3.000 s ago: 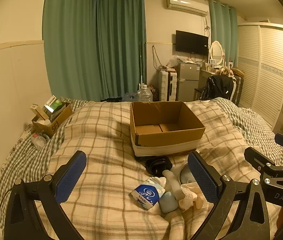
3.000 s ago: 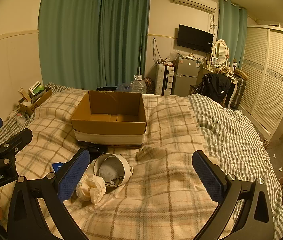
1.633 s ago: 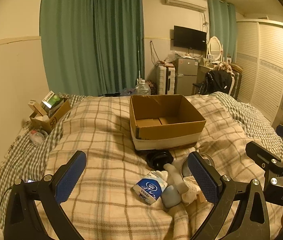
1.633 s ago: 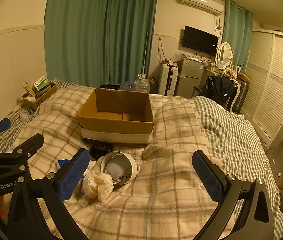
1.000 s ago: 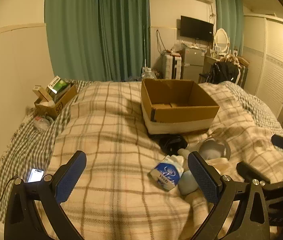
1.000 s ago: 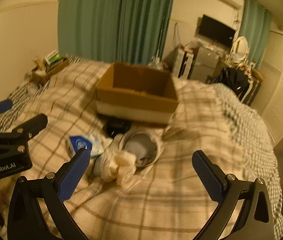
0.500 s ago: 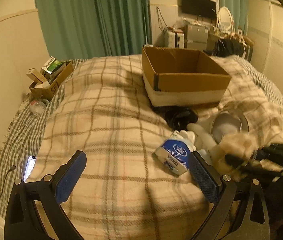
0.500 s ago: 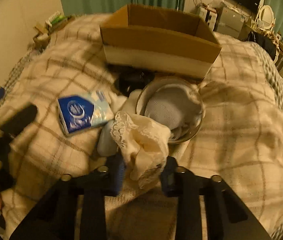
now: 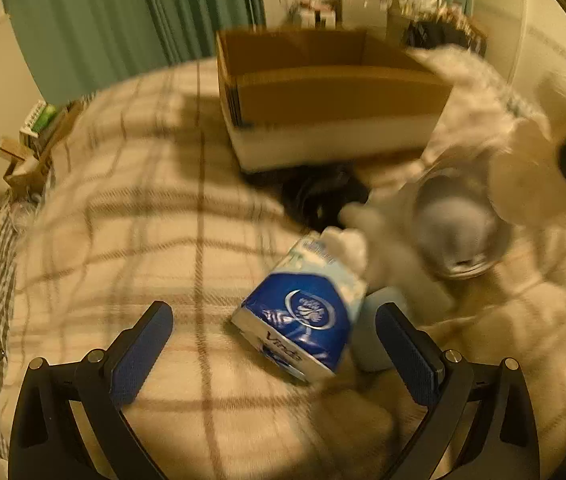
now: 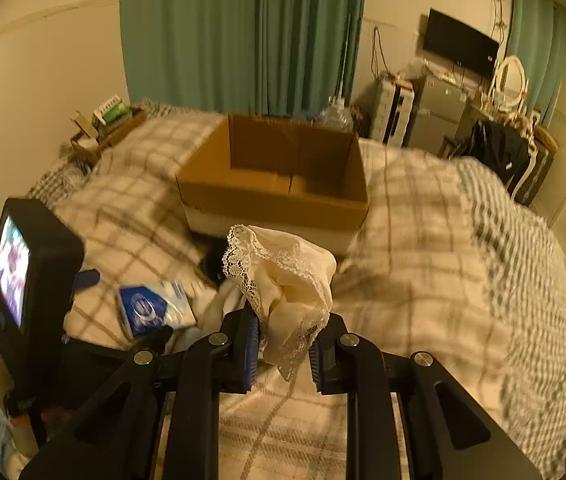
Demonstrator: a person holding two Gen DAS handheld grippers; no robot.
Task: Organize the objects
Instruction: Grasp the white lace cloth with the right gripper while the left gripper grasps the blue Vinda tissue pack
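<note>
On the bed: a cream plaid blanket (image 10: pixel 423 264) is being used as the surface for every item; a green-checked cover (image 10: pixel 523 240) is seen along its right side.
Right gripper: the right gripper (image 10: pixel 283 346) is being held above the blanket with its blue-padded jaws pressed together on a cream lace-edged cloth (image 10: pixel 283 276).
Cloth: the cloth is being carried bunched above the pads, with a lace strip hanging below them; it is being kept clear of the bedding, in front of the box. In the left wrist view it is seen only as a pale blur (image 9: pixel 523 160) at the right.
Box: an open brown cardboard box with a white lower band (image 10: pixel 279 184) is being shown upright on the blanket beyond the cloth; nothing can be made out inside it.
Left gripper: the left gripper (image 9: pixel 273 342) is being held low over the blanket with its jaws spread wide and nothing between the pads.
Tissue pack: a blue-and-white soft tissue pack (image 9: pixel 303 308) is lying on the blanket between and just ahead of the spread left fingers, nearer the right one, untouched.
Beside the pack: a pale blue bottle-like item (image 9: pixel 379 320) is lying against its right side; its exact form cannot be told through the blur.
Bowl: a round metal bowl holding grey fabric (image 9: pixel 459 232) is resting on the blanket right of the pack.
Dark item: a black round object (image 9: pixel 319 196) is lying just in front of the box; what it is cannot be told.
Far left: a small cardboard box of packets (image 10: pixel 111 120) is standing at the wall.
</note>
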